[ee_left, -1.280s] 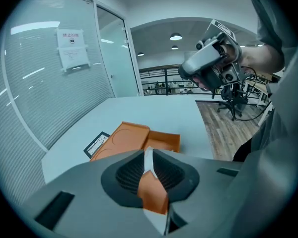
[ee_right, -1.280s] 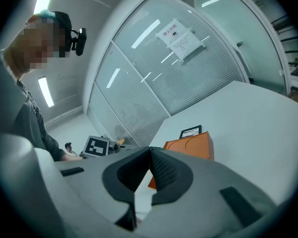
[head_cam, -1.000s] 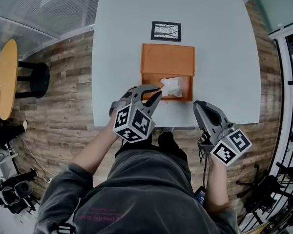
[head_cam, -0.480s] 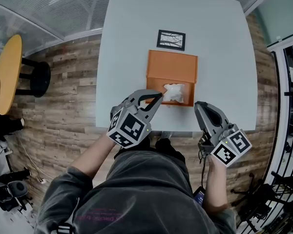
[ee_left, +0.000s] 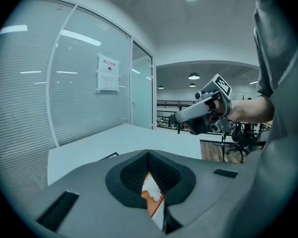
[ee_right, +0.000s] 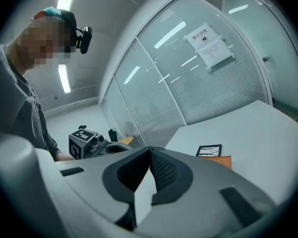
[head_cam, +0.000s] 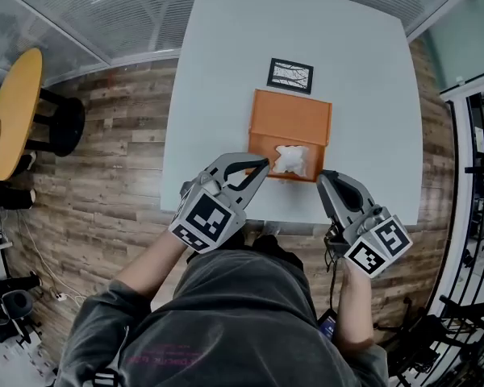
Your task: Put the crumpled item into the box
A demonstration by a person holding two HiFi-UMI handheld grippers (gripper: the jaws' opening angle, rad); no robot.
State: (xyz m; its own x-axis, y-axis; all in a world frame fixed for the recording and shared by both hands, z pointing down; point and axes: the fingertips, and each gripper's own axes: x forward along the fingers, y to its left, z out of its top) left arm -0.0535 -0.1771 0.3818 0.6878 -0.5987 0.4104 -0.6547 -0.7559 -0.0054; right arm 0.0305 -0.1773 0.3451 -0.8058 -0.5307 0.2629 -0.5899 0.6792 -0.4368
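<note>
An orange open box (head_cam: pixel 290 118) stands on the white table (head_cam: pixel 371 95). A crumpled white paper (head_cam: pixel 289 159) lies inside it against the near wall. My left gripper (head_cam: pixel 264 164) is shut and empty, its tips just left of the paper at the box's near left corner. In the left gripper view only a sliver of the box (ee_left: pixel 150 196) and paper (ee_left: pixel 151 184) shows through the slit of the shut jaws. My right gripper (head_cam: pixel 326 179) is shut and empty, just off the box's near right corner. The right gripper view shows the box (ee_right: pixel 221 161) low at the right.
A black-framed picture card (head_cam: pixel 290 75) lies on the table beyond the box. A round yellow table (head_cam: pixel 12 111) and a black stool (head_cam: pixel 60 123) stand on the wooden floor at the left. Glass partitions run along the far side.
The head view has shifted, so the table and box sit higher and further right. Both grippers keep about the same places beside the box, still shut. The paper has not moved.
</note>
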